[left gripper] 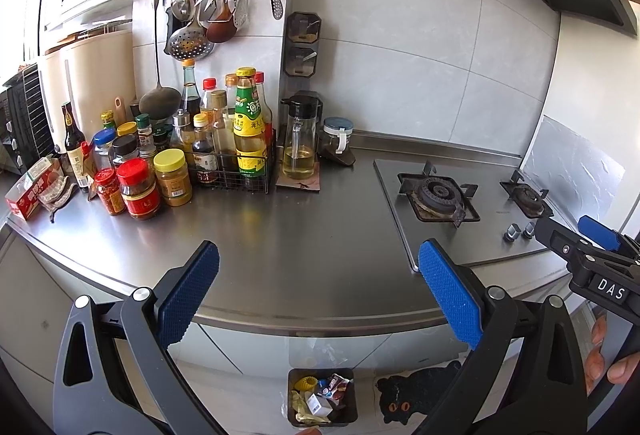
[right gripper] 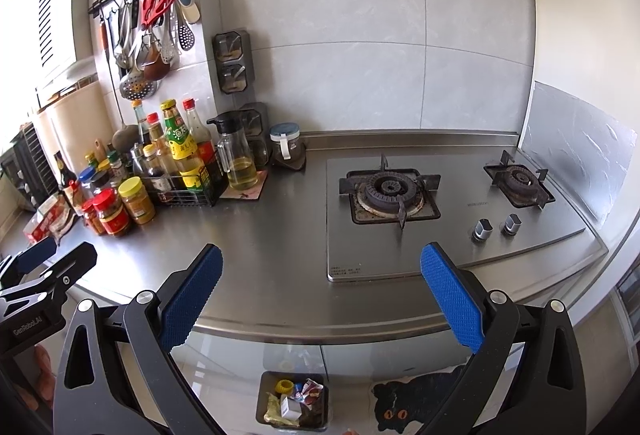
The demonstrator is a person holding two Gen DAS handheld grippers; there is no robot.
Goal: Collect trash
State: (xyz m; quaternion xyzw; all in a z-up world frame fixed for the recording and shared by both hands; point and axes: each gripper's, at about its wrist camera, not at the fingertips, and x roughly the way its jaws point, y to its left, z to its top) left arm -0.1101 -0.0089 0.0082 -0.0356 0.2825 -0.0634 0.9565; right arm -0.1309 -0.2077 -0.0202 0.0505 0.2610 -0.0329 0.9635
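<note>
Left wrist: left gripper [left gripper: 319,281] sat wide apart, empty, over the counter [left gripper: 280,247] edge. Trash [left gripper: 320,397] lay in the bin [left gripper: 296,375] on the floor below, beside a cat mat [left gripper: 416,395]. Right gripper [left gripper: 576,235] showed at the frame's right.

Right wrist: right gripper [right gripper: 321,281] also stood spread, holding nothing, facing the stove [right gripper: 400,195]. Same bin [right gripper: 266,379] below, trash [right gripper: 296,401] inside. Bare steel ahead showed no loose scraps.

Judgement: wrappers and a small carton look light, soft, crushable; pinch at a stiff edge, gently.
</note>
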